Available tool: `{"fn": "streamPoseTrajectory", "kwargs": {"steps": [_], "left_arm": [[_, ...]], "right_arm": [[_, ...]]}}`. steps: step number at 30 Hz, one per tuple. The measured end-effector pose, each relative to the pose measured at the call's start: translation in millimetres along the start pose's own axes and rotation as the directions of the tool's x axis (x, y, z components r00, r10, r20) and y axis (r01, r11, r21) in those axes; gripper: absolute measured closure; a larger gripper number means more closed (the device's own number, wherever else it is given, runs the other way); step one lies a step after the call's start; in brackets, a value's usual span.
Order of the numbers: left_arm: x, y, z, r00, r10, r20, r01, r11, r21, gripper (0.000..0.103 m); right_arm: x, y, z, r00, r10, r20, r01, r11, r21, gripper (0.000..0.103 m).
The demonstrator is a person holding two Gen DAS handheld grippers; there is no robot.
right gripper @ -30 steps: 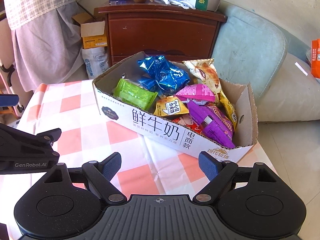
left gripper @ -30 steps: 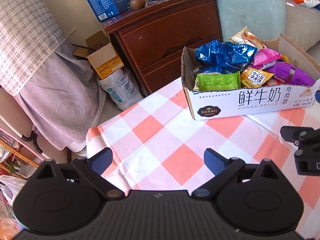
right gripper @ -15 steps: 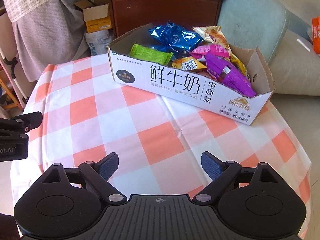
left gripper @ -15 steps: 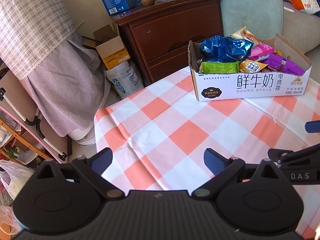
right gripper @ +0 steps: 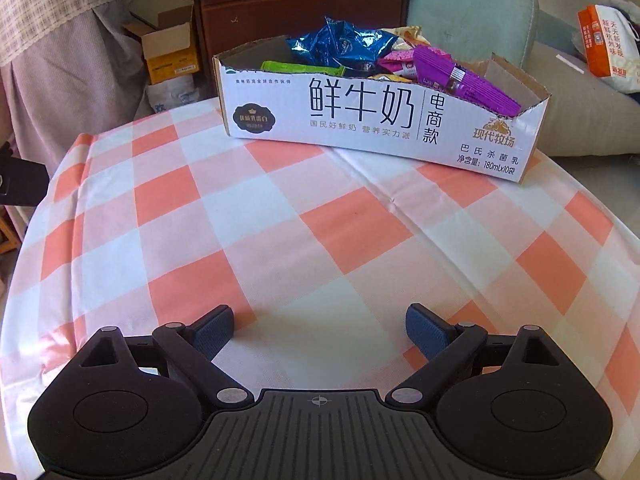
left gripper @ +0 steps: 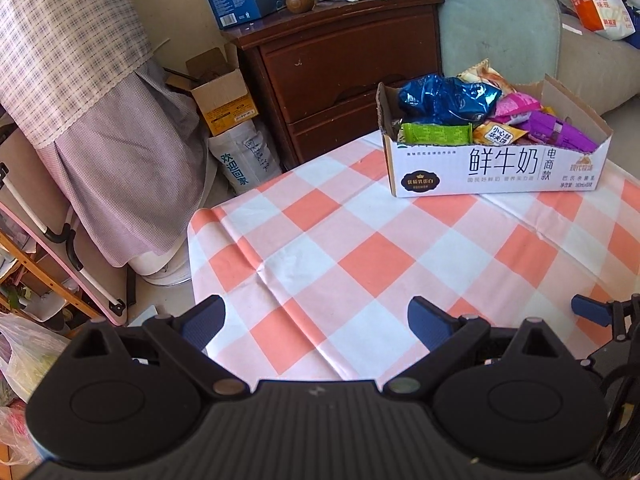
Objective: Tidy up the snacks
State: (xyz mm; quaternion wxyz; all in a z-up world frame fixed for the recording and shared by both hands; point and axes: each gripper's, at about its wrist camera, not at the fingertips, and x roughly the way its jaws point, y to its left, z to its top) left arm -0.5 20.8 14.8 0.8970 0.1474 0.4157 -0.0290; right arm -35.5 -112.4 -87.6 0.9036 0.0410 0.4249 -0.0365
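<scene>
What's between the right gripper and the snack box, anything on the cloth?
Nothing visible. Only bare checked tablecloth lies between the right gripper, jaws opening with nothing between them, and the snack box. The box's near wall fronts the snacks, so reach in over it.

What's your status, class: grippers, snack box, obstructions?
Left gripper open, empty. Right gripper opening, nothing between jaws. Snack box full, on the checked tablecloth. Path to box clear.
</scene>
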Motion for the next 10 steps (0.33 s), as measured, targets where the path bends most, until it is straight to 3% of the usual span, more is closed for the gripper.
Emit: {"fn": "streamPoseTrajectory", "kwargs": {"steps": [3,10], "left_arm": [[0.3,2.4,-2.3,1.0,-0.003,0.0,0.003,1.0,-0.002,0.005],[4.3,7.7,-6.2,1.0,0.0,-0.017,0.0,1.0,-0.013,0.005]], "right_arm": [[1.1,6.5,-8.9,0.998,0.002,0.064,-0.002,1.0,0.009,0.0],[5.9,20.1,-18.3,0.982,0.004,0.188,-0.008,1.0,0.022,0.0]]}}
